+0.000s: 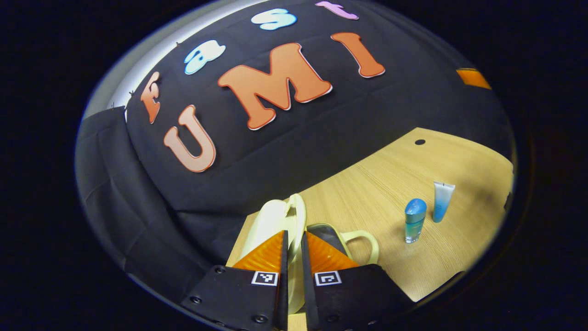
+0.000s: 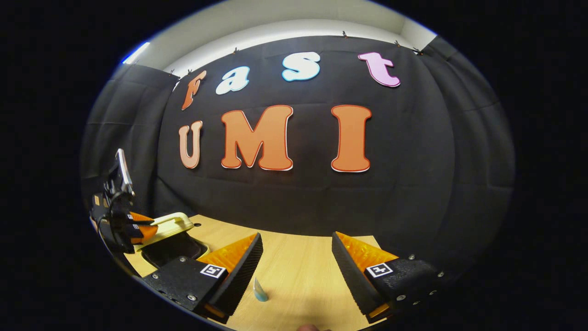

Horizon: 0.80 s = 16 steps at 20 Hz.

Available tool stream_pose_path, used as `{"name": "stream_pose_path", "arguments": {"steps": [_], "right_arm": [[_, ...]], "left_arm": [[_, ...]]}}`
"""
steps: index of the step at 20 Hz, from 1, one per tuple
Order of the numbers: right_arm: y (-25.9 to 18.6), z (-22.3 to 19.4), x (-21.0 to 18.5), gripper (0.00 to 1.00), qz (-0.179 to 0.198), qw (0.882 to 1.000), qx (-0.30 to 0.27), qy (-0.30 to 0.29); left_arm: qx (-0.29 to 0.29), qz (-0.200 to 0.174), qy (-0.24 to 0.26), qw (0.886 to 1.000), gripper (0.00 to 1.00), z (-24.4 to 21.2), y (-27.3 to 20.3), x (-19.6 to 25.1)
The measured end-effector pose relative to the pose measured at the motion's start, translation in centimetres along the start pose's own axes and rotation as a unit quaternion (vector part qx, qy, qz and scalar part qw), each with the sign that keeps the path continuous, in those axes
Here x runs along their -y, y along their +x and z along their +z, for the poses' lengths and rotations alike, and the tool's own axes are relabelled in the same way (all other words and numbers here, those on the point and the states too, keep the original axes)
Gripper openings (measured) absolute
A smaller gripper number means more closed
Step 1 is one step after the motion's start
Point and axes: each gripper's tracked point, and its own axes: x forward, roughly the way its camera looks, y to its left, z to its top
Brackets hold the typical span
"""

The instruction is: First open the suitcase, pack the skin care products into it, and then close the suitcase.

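Gripping suitcase lid (image 1: 275, 220); bottle (image 1: 415, 219) beside.

Cream suitcase (image 1: 280, 216) half-open; bottle (image 1: 415, 219) and tube (image 1: 442, 201) upright.

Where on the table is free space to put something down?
Bare table lies between the suitcase and the bottle, and behind the tube toward the wall. It is crowded where the left gripper holds the suitcase lid.
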Motion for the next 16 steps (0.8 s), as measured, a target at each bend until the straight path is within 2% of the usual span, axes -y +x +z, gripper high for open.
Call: {"name": "stream_pose_path", "arguments": {"steps": [3,8,10,15,16], "right_arm": [[1.1,0.3,-2.3,0.95,-0.001,1.000,0.001,-0.002],[2.7,0.9,-7.4,0.95,-0.002,1.000,0.001,-0.008],[3.3,0.8,-9.0,0.95,-0.007,1.000,-0.005,-0.016],[4.3,1.0,-12.7,0.95,-0.016,0.999,-0.013,-0.026],[4.5,1.1,-13.3,0.95,-0.019,0.999,-0.014,-0.028]], "left_arm": [[0.009,0.000,-0.075,0.997,0.15,0.7,-0.6,-4.2],[0.028,-0.007,-0.156,0.987,0.16,0.1,-0.1,-10.8],[0.033,-0.014,-0.179,0.983,0.16,-0.7,0.8,-14.1],[0.035,-0.005,-0.218,0.975,0.16,-3.7,3.0,-21.9],[0.036,0.016,-0.223,0.974,0.16,-5.1,3.4,-23.8]]}}
